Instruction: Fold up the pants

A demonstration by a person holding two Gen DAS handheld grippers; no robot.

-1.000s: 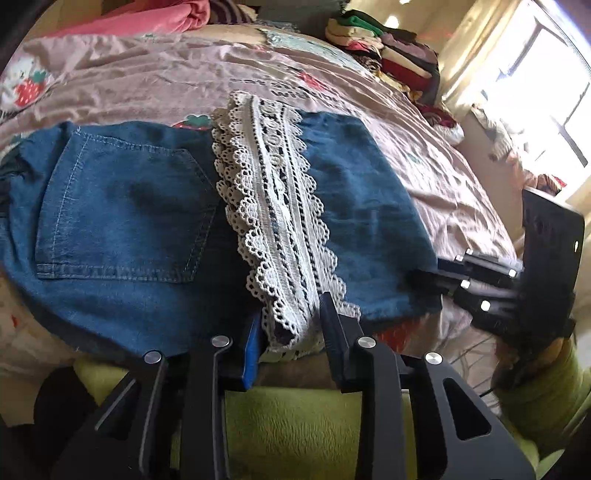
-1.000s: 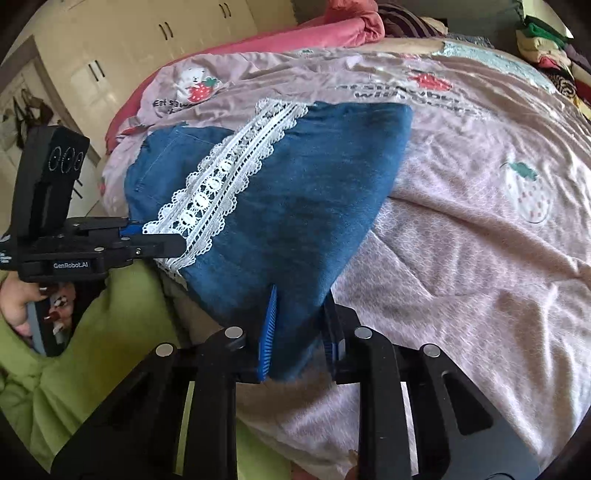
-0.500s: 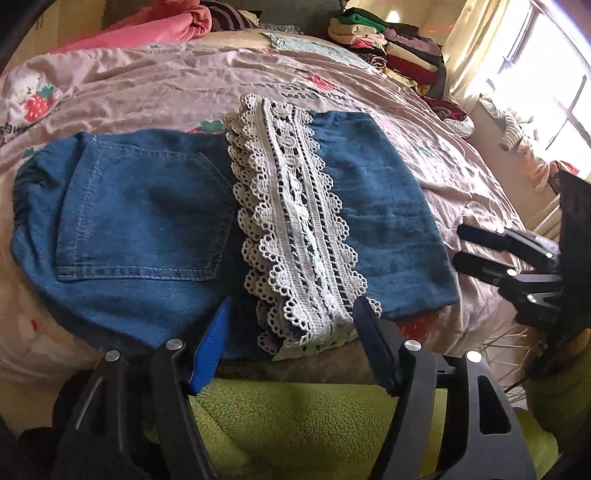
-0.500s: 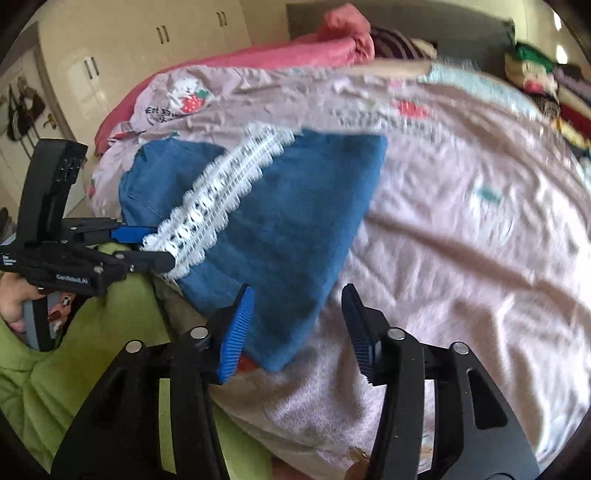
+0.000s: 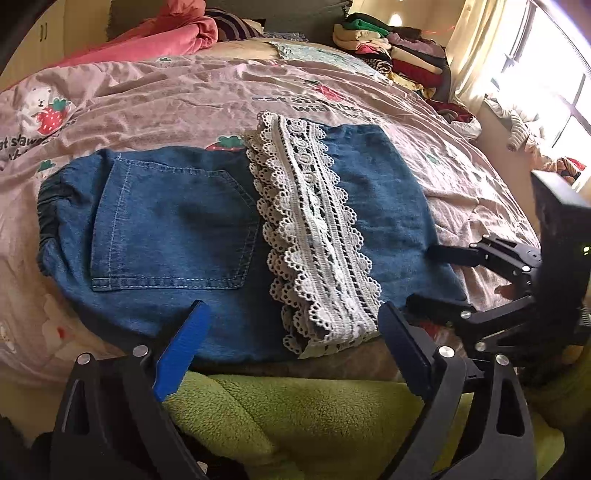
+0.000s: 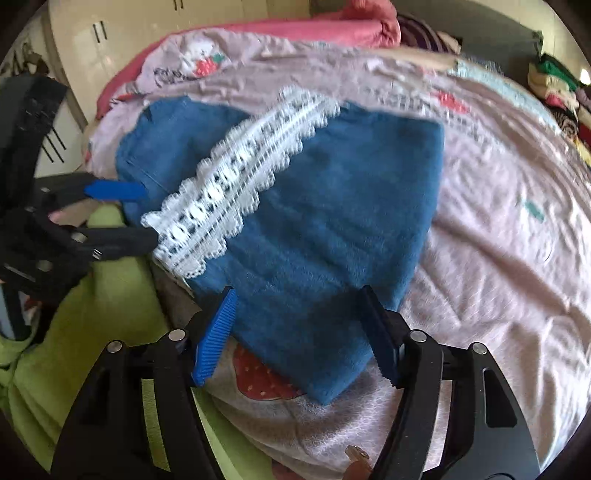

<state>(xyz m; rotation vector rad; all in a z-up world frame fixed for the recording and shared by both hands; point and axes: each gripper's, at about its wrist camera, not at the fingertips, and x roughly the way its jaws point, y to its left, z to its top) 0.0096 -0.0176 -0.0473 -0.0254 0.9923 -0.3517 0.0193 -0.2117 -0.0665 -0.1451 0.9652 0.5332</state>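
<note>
Folded blue denim pants (image 5: 177, 229) with a white lace band (image 5: 314, 236) lie flat on the pink bed cover near its front edge; they also show in the right wrist view (image 6: 332, 221). My left gripper (image 5: 291, 332) is open and empty, its jaws wide apart just before the pants' near edge and the lace end. My right gripper (image 6: 299, 332) is open and empty, straddling the pants' right corner without holding it. The right gripper also shows in the left wrist view (image 5: 436, 277), and the left gripper shows in the right wrist view (image 6: 140, 214).
The pink strawberry-print bed cover (image 5: 184, 96) spreads all round the pants. A stack of folded clothes (image 5: 399, 55) sits at the far right, a pink quilt (image 5: 155, 37) at the far left. Green fleece sleeves (image 5: 314, 413) are below the grippers. White cupboards (image 6: 122, 33) stand left.
Both grippers have let go: the left released the lace end and the right released the denim corner, and both jaws opened wide. The pants now lie flat on the bed.
</note>
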